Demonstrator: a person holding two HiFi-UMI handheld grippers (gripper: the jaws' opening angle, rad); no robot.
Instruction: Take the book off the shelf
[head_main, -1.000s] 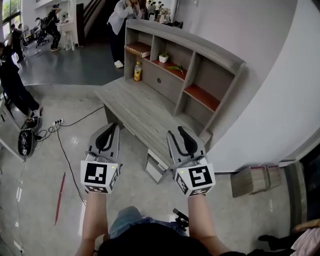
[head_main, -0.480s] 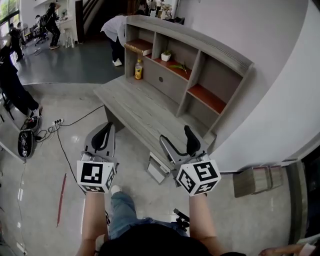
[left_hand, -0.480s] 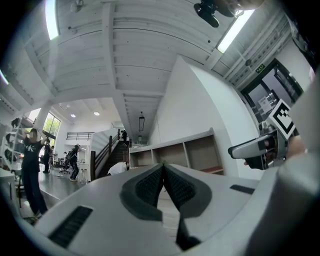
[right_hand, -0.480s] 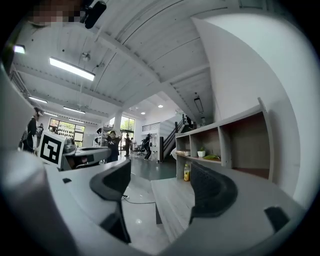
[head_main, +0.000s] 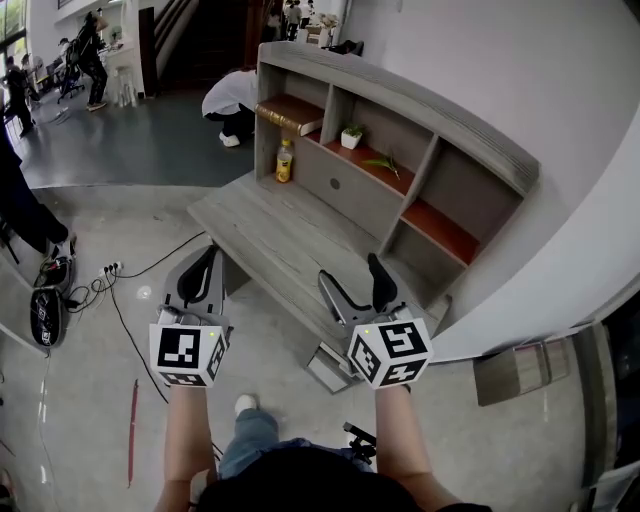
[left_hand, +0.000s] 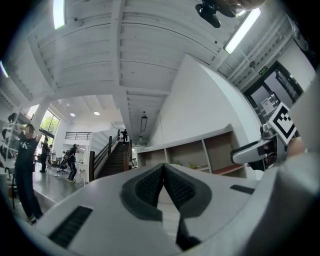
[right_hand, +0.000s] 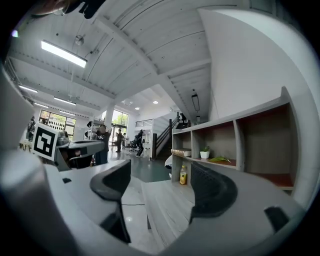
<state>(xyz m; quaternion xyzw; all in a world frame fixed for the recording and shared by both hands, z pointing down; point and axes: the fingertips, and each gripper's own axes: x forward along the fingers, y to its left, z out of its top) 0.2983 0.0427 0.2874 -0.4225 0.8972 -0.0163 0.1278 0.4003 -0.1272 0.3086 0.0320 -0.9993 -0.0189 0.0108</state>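
Pale polished concrete floor (head_main: 80, 340), darker grey floor area (head_main: 140, 140) further back. White wall (head_main: 520, 90) on the right, grey wood desk (head_main: 270, 225) against it, shelf unit (head_main: 420, 100) on top with red-brown boards. Cables (head_main: 112, 268) trail on floor. Dark staircase (left_hand: 114, 160) behind. White beamed ceiling (left_hand: 125, 50), strip lights (right_hand: 62, 54) on, bright windows (right_hand: 120, 119) at far end.
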